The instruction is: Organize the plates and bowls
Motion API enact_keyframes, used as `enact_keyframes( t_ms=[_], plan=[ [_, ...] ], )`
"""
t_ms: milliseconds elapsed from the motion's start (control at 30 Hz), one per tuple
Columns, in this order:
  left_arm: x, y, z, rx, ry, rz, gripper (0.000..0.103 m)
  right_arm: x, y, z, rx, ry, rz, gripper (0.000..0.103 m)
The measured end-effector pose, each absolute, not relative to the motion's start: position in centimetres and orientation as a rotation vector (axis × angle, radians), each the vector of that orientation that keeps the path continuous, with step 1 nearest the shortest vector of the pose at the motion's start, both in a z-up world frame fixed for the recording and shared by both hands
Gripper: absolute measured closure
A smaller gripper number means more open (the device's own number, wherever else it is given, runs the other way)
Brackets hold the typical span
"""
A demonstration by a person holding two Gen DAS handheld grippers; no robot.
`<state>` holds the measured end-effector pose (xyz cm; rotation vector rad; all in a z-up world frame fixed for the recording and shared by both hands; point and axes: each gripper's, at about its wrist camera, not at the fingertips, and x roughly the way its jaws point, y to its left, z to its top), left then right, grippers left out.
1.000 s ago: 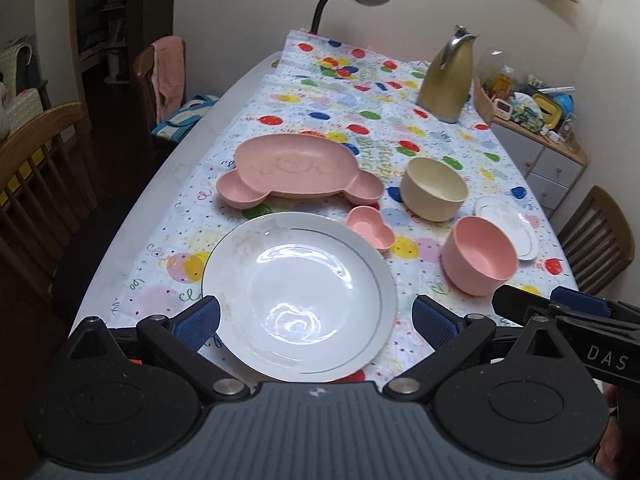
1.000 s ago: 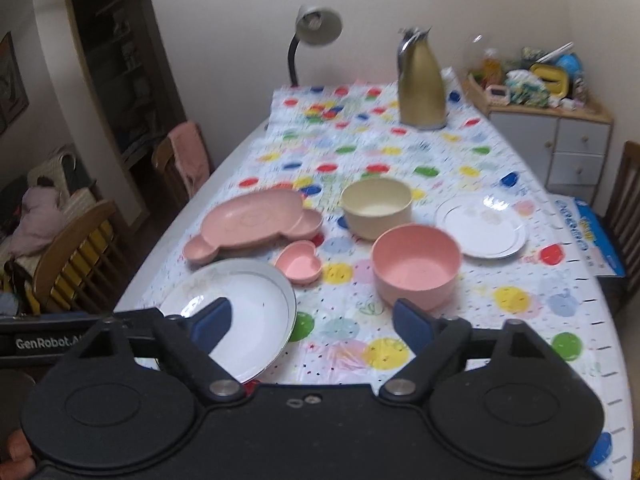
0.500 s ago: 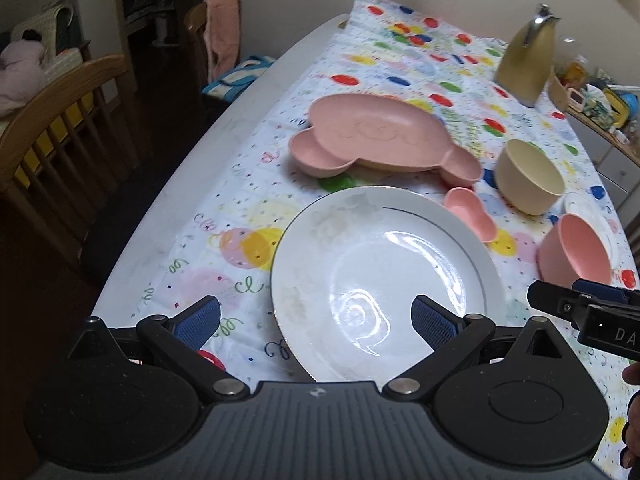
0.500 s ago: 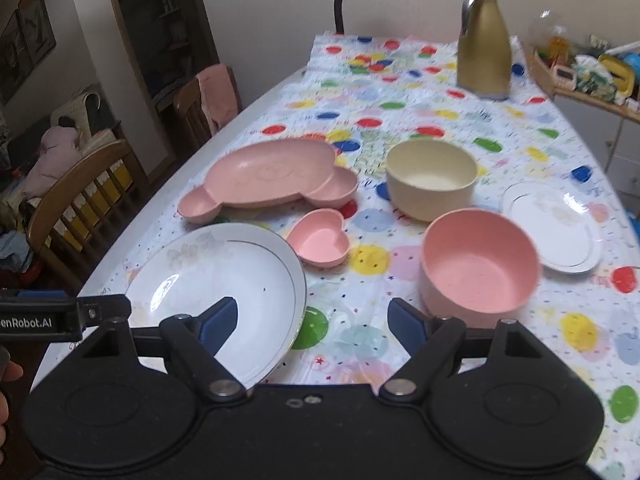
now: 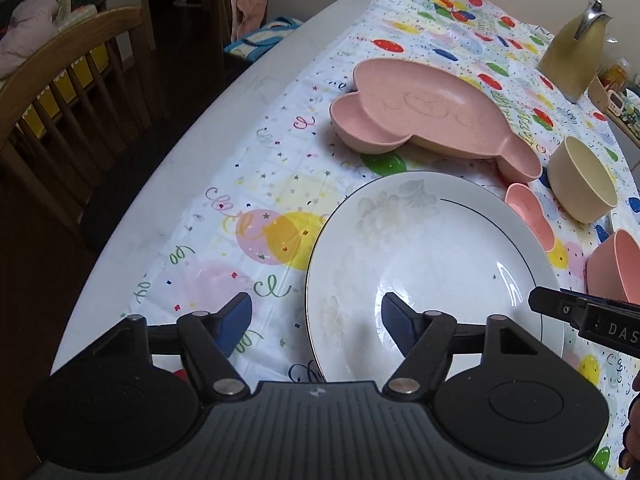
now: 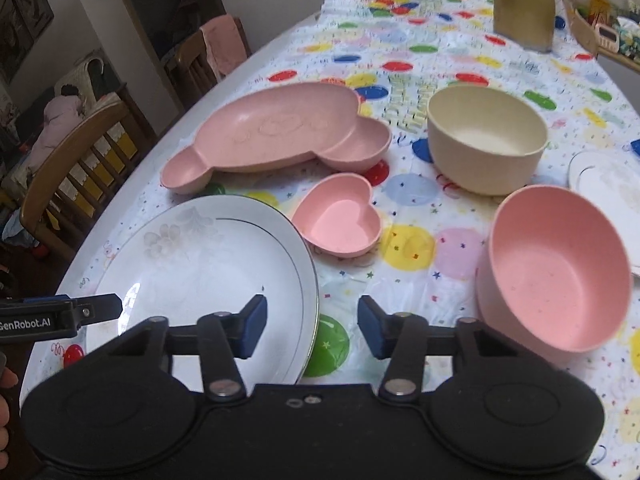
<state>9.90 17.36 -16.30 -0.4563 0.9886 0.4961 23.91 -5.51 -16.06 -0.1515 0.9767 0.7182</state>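
Note:
A large white plate [image 5: 432,264] with a thin dark rim line lies on the balloon-print cloth at the table's near end. My left gripper [image 5: 316,322] hangs low over the plate's left rim, which lies between its closing jaws; the blue pads do not press on it. My right gripper [image 6: 312,328] straddles the opposite rim of the plate [image 6: 192,264], its jaws also closing without contact. Beyond stand a pink bear-shaped plate [image 6: 280,128], a pink heart dish [image 6: 340,220], a cream bowl [image 6: 486,140], a pink bowl [image 6: 556,268] and a small white plate [image 6: 608,188].
A gold kettle [image 6: 524,4] stands at the far end of the table. Wooden chairs [image 5: 68,92] line the left side, close to the table's white edge [image 5: 224,128]. A cabinet with clutter [image 6: 608,36] sits at the far right.
Both grippers have sunk toward the large white plate and moved apart to its two sides. Their jaws have narrowed around the rim.

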Motion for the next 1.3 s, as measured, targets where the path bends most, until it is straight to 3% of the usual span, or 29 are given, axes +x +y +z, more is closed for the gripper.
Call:
enact_keyframes(
  t_ms=[333, 500, 767, 1300],
  plan=[
    [10.3, 18.3, -16.9, -0.507, 0.992, 0.485, 0.033, 24.7, -4.8, -17.1, -0.113, 1.055, 0.749, 0.08],
    [10.6, 18.9, -17.5, -0.548, 1.016, 0.48, 0.061, 24.9, -5.0, -17.1, -0.099, 1.07, 0.744, 0.084],
    [10.7, 19.0, -17.4, -0.581, 1.003, 0.427, 0.081, 25.5, -5.3, -17.2, -0.056, 1.106, 0.722, 0.093],
    [8.5, 18.5, -16.5, -0.577, 1.026, 0.388, 0.081, 24.3, -6.1, -16.2, -0.037, 1.117, 0.719, 0.097]
  ],
)
